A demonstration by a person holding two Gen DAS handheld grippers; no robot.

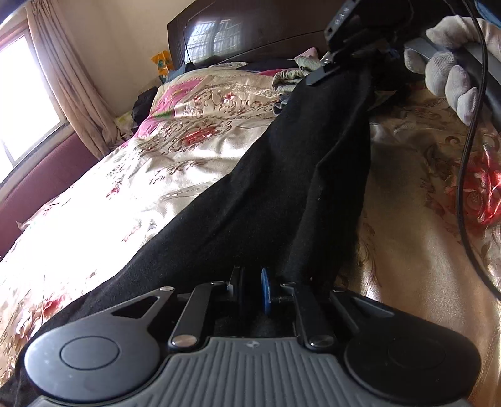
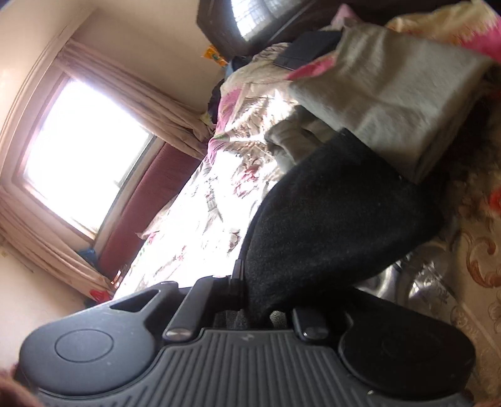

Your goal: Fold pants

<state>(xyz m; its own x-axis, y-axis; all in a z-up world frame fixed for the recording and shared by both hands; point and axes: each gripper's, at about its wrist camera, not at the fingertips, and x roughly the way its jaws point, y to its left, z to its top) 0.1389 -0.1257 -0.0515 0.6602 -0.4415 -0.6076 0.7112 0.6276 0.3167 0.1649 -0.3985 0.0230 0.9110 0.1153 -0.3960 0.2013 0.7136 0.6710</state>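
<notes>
Both hand-held grippers grip the same pair of black pants. Seen from its own wrist camera, the left gripper (image 1: 250, 281) has its jaws pinched together on a bunched edge of the black pants (image 1: 281, 175), with cloth pressed between them near a small blue disc (image 1: 266, 291) on the mechanism. From there the pants stretch away as a long dark band, lifted off the floral bedspread (image 1: 125, 194), toward the far right, where the right gripper (image 1: 325, 70) clamps their other end. A gloved hand (image 1: 451, 69) holds that tool, and a black cable (image 1: 466, 156) hangs down from it over the bed.

In the right wrist view, the right gripper (image 2: 247, 291) is closed on a thick fold of the pants (image 2: 328, 213), which bulge forward from the jaws. Beyond them lie a folded pale blanket (image 2: 385, 103) and the dark headboard (image 2: 238, 25). A bright window (image 2: 81, 150) with curtains is on the far left.

Judging from this, the step in hand is carrying one end over to meet the other. To do it well, both grips should stay firm and the cloth kept lightly taut, so the fold lands flat and edges line up. Lowering both ends together onto bare bedspread, clear of the blanket and the hanging cable, should prevent wrinkles or snagging.
</notes>
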